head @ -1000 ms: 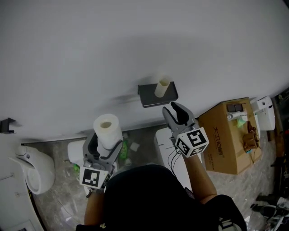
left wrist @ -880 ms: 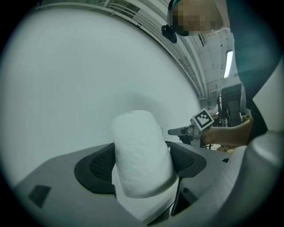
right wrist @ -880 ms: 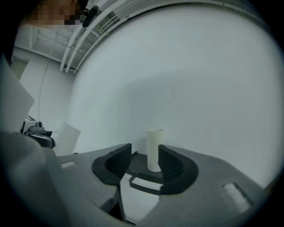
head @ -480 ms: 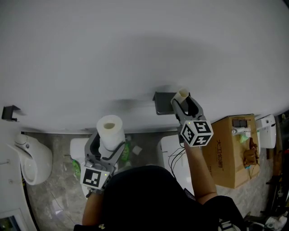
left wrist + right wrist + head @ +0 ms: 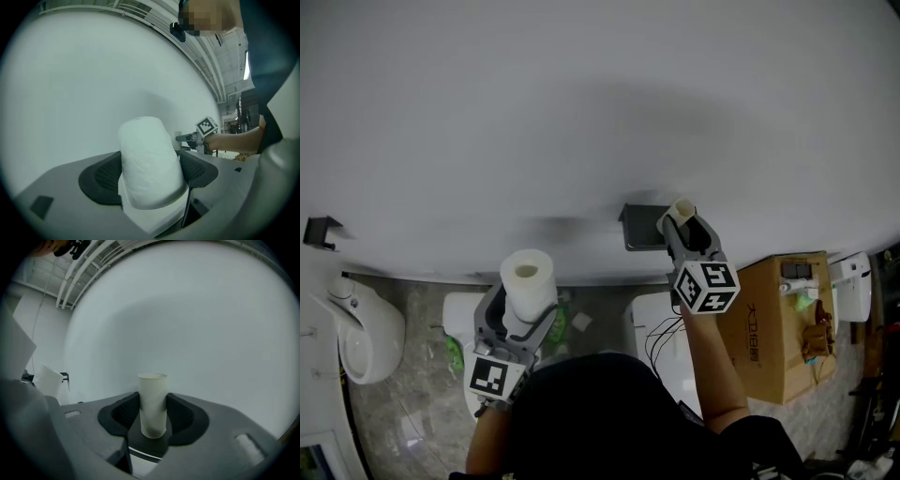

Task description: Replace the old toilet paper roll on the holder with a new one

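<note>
An empty cardboard tube [image 5: 680, 210] stands upright on the dark wall holder [image 5: 637, 225]. My right gripper [image 5: 687, 223] has it between its jaws, which have just been closing. In the right gripper view both pads touch the tube [image 5: 152, 401] at its sides, and the right gripper [image 5: 153, 414] points at the white wall. My left gripper [image 5: 520, 314] is lower left, shut on a full white toilet paper roll [image 5: 528, 281] held upright. The roll [image 5: 149, 164] fills the left gripper view between the pads of the left gripper [image 5: 149, 176].
A white toilet tank [image 5: 649, 319] sits below the holder. A cardboard box [image 5: 778, 319] stands at the right with small items on it. A white fixture [image 5: 361, 333] is at the left, and a small dark bracket [image 5: 319, 230] is on the wall.
My right gripper came up from below the holder to the cardboard tube, and its jaws now sit on either side of it. The left gripper still holds the roll, barely shifted.
</note>
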Tool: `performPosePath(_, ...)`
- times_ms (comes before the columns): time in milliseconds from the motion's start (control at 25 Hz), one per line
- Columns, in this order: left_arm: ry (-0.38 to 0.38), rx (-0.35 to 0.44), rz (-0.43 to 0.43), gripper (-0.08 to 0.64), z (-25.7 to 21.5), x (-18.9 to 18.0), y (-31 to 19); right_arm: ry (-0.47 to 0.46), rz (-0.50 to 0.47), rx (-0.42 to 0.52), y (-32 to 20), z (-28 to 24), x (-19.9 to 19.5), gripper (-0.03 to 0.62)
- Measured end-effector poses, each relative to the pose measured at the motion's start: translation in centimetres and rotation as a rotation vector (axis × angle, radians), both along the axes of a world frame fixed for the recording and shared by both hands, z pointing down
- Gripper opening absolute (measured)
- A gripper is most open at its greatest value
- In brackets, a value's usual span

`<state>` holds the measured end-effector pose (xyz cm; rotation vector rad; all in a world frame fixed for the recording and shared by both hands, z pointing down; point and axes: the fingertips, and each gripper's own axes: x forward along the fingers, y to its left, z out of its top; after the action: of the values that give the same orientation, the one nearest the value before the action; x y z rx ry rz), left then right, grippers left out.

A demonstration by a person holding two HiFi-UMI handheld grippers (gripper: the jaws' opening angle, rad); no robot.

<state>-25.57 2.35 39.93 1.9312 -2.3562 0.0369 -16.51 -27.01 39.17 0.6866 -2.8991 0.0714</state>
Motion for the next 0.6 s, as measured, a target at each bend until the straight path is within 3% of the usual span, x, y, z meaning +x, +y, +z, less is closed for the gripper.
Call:
performPosePath(80, -0.024, 0.006, 0.012, 0.400, 0.1, 0.1, -0.1, -0.026, -0.011, 0.001, 0.3, -0.8, 0.3, 0.178)
performPosePath(240, 0.014, 0.006, 0.029, 0.399, -0.5, 0.7, -1.2, -0.071, -0.028, 0.003, 1.0, -2.7, 1.6, 0.178)
performPosePath(600, 0.012, 0.012, 0.149, 0.399, -0.6, 2.8, -5.2, -0.079, 0.012, -0.012, 2.5, -3.2, 7.9, 0.176)
